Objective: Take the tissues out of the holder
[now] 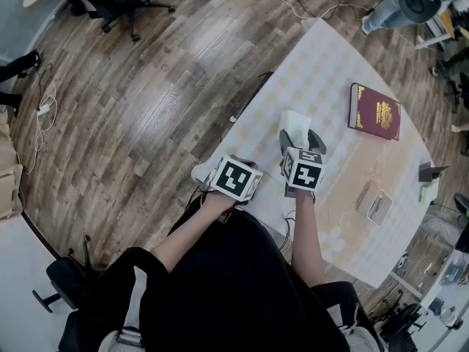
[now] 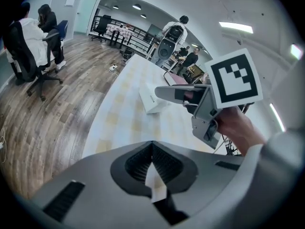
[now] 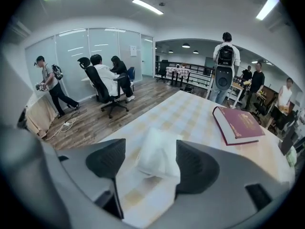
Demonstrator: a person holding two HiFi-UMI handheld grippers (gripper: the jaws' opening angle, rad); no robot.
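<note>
A white tissue holder [image 1: 295,120] stands on the checked tablecloth [image 1: 330,72], with a tissue sticking up from its top [image 3: 158,149]. My right gripper [image 3: 151,165] is open just above and in front of it; the tissue shows in the gap between the two dark pads [image 3: 106,159], and I cannot tell whether it touches them. From the left gripper view the holder [image 2: 153,99] lies beyond the right gripper [image 2: 183,93]. My left gripper [image 2: 153,173] is shut on a small white tissue [image 2: 156,185] near the table's near-left edge. Its marker cube [image 1: 236,178] hides its jaws from the head view.
A dark red book [image 1: 376,111] lies on the table to the right of the holder. A small grey device [image 1: 374,205] sits nearer the right edge. Office chairs [image 3: 102,87] and people stand on the wooden floor beyond the table's left edge.
</note>
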